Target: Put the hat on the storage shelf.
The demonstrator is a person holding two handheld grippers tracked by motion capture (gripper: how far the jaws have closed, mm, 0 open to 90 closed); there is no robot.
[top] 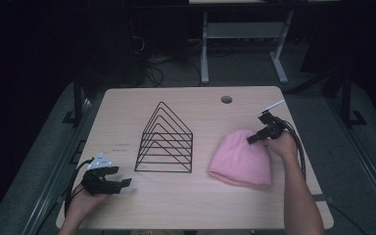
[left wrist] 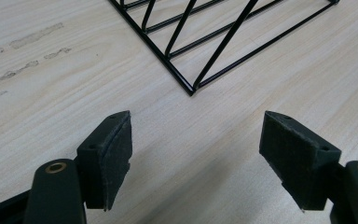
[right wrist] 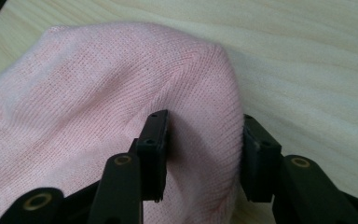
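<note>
Left gripper (top: 125, 183) rests low on surface (top: 127, 117), near front left corner, jaws wide apart, nothing between them. Black wire rack (top: 165, 142) stands in middle, just past that gripper. Pink knit hat (top: 241, 159) lies flat right of rack. Right gripper (right wrist: 204, 156) pinches fold at hat's rounded top, pads pressing into knit.

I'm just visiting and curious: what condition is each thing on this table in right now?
Pink hat: lying flat on the table, its top edge pinched.
Wire rack: standing upright, nothing in it, untouched.
Right gripper: jaws closed on a fold of the hat's edge.
Left gripper: jaws wide open, nothing between them, low over bare table near the rack's corner.
Table: light wood, faint scuff marks.
</note>
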